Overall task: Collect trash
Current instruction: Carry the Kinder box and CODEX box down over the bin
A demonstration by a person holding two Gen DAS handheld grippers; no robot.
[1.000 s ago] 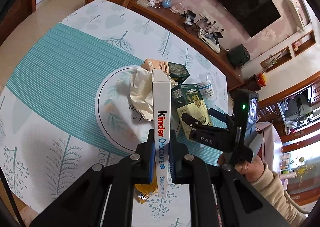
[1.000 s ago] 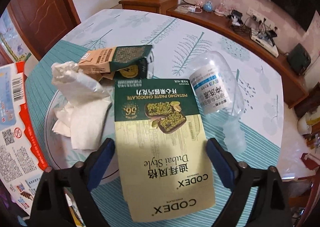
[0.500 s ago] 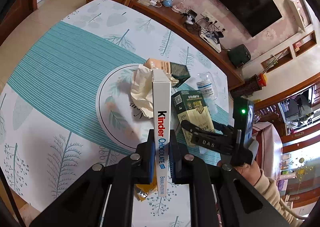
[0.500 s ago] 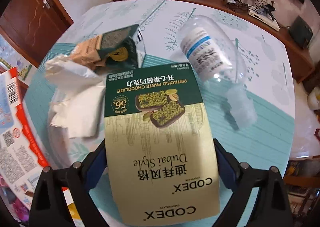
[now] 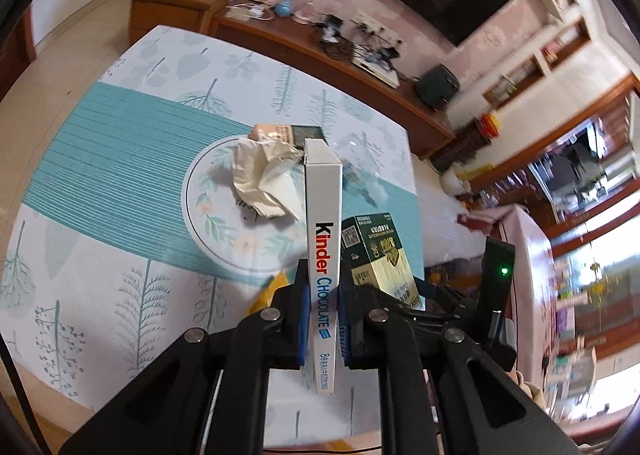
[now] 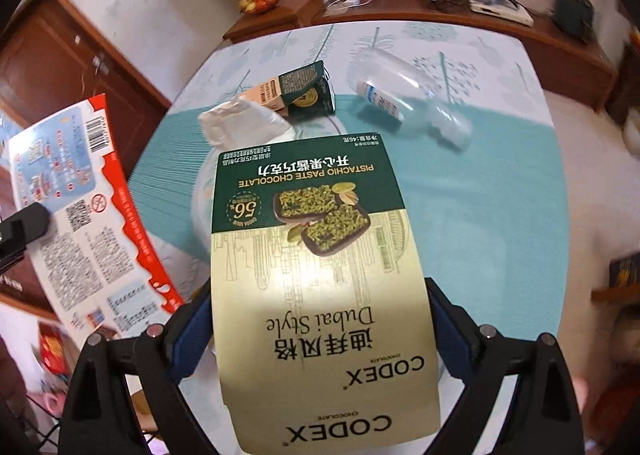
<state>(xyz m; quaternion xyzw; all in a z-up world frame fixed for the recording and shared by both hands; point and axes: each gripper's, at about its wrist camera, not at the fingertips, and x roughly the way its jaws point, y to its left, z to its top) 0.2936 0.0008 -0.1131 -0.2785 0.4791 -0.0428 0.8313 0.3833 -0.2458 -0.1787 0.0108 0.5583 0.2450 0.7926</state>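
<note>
I am gripping the Kinder chocolate box (image 5: 323,239) edge-on in my left tool (image 5: 323,311), its pads clenched on the narrow white side. In my right tool (image 6: 320,339) I am holding the Codex pistachio chocolate box (image 6: 316,275) flat, both pads pressing its long edges, lifted clear of the surface (image 6: 480,195). Beyond the right tool, on the surface, a crumpled tissue (image 6: 240,127) is lying nearest, with a small green carton (image 6: 300,91) just behind it and an empty clear plastic bottle (image 6: 404,99) on its side to the right.
</note>
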